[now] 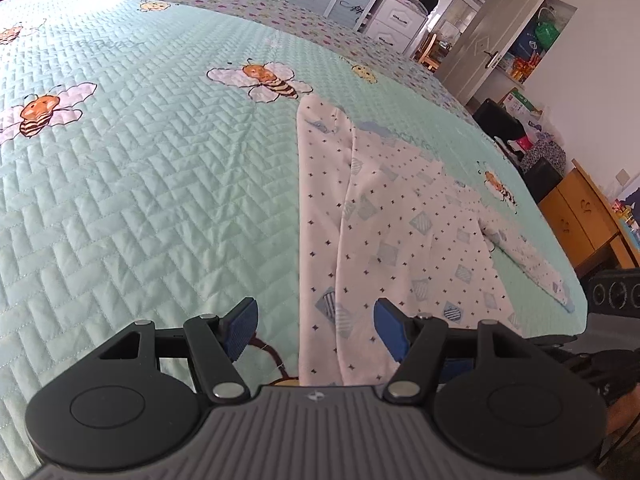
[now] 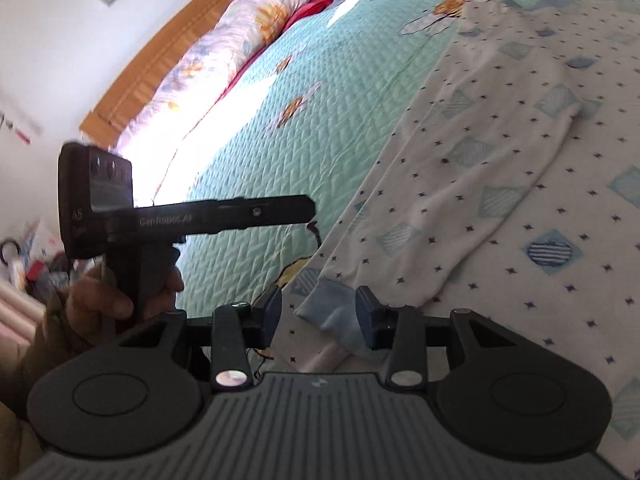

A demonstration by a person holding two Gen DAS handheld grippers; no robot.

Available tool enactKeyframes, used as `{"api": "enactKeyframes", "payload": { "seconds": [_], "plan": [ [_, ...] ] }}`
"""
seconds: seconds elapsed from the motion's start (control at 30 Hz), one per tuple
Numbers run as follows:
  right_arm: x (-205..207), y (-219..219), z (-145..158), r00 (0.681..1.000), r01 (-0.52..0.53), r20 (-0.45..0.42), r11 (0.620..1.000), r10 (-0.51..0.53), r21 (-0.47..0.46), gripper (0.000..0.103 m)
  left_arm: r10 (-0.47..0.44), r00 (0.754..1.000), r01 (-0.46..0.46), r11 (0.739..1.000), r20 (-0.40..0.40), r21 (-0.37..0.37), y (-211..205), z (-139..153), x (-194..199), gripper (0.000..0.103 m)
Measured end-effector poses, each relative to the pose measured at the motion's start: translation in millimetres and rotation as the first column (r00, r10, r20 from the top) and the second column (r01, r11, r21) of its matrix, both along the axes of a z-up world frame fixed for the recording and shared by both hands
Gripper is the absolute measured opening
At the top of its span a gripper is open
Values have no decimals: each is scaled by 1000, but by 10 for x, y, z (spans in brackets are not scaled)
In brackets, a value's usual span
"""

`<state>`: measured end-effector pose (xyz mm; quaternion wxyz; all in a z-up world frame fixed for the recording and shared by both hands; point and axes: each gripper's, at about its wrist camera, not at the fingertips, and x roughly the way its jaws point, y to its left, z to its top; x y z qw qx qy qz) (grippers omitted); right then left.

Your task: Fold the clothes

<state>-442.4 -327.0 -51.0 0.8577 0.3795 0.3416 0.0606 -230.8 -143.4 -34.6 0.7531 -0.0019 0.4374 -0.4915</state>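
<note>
Lying flat on the quilted bee-print bedspread [image 1: 140, 200]: white long-sleeved top [image 1: 400, 220] with blue diamond print, one sleeve [image 2: 492, 152] folded across its body, the other sleeve [image 1: 532, 264] stretched out past its far side. Left gripper [image 1: 316, 330] spread, poised over the top's near edge, pinching nothing; right gripper [image 2: 318, 314] spread astride the folded sleeve's pale-blue cuff [image 2: 332, 312]. Advisable for a clean fold: closing squarely on cloth edges, lifting evenly, keeping layers smooth against the top's body.
</note>
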Motion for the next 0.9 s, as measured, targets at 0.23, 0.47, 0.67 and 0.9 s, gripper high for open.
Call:
{"api": "enactKeyframes", "payload": {
  "seconds": [0.23, 0.47, 0.67, 0.9],
  "plan": [
    [-423, -528, -207, 937, 327, 27, 902, -348, 281, 49, -191, 982, 190, 981, -9, -37, -405, 62, -256, 67],
    [137, -1050, -365, 924, 351, 21, 866, -382, 355, 49, -207, 976, 211, 976, -60, 56, -534, -360, -340, 67],
    [858, -1532, -627, 932, 349, -54, 853, -357, 387, 45, -238, 970, 240, 969, -39, 52, -515, -377, -337, 67],
    [1080, -1719, -590, 925, 361, -29, 850, -380, 384, 9, -276, 961, 273, 958, 24, 86, -544, -366, -438, 67]
  ]
}}
